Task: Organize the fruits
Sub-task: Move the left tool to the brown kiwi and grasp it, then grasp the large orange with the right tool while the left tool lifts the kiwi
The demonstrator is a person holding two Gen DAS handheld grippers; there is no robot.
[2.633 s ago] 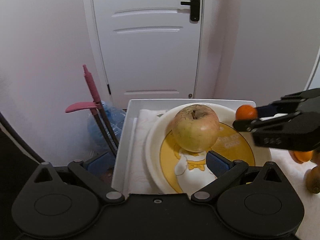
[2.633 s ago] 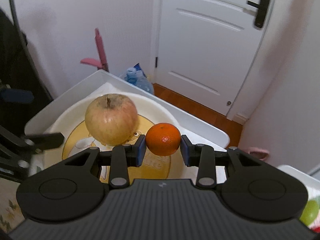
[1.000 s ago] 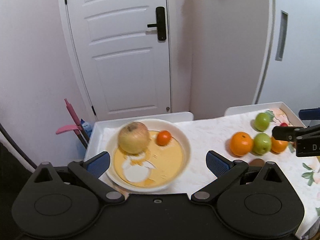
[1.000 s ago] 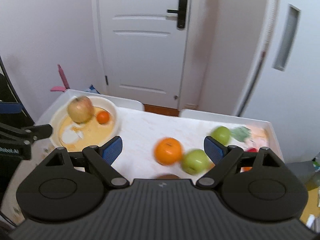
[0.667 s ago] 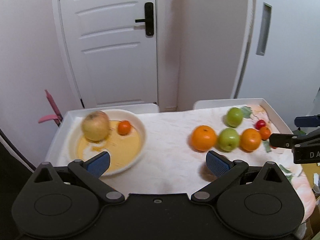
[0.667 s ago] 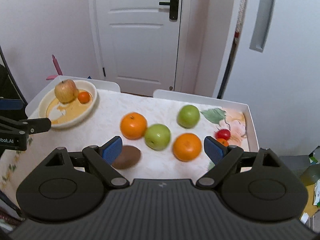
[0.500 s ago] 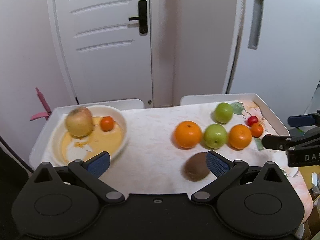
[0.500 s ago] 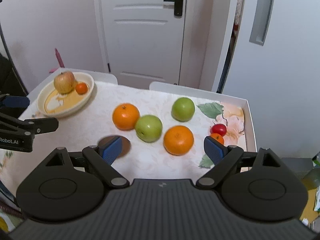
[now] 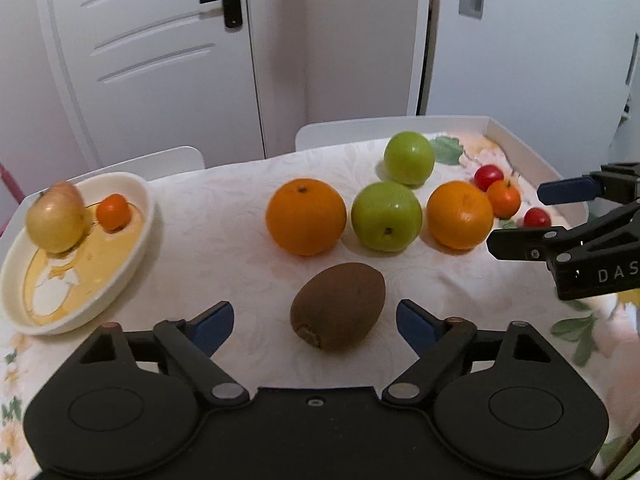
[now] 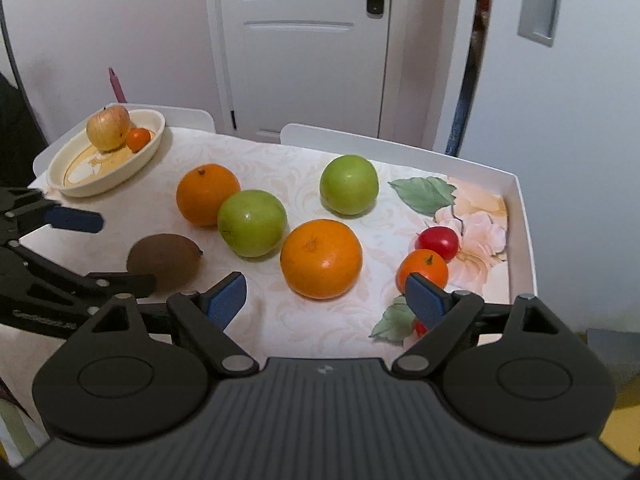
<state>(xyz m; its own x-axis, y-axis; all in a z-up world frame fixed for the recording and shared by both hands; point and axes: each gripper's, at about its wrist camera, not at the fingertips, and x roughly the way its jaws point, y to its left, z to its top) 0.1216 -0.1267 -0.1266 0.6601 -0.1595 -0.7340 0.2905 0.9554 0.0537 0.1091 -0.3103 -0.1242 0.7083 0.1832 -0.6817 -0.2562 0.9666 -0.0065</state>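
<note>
Floral cloth point(image 10: 280, 184) on white tray table point(image 10: 520, 208), white door point(image 10: 304, 48) behind. Left gripper point(image 9: 314, 322) open, jaws just narrowing around untouched kiwi point(image 9: 338, 312); right gripper point(image 10: 326, 296) wide, empty, partly hiding a red fruit.

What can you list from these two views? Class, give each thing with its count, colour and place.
plate: one, cream with yellow centre, far left of the table
apple: one, yellow-red, on the plate
small tangerine: one, orange, on the plate beside the apple
oranges: two, orange, mid-table
green apples: two, green, among the oranges
kiwi: one, brown, nearest the left gripper
cherry tomatoes: at least two, red, right side
tangerine: one, orange, by the tomatoes
tablecloth: one, white, floral
door: one, white, behind
left gripper: black, blue pads, jaws just closing, apart around the kiwi
right gripper: black, open, empty
</note>
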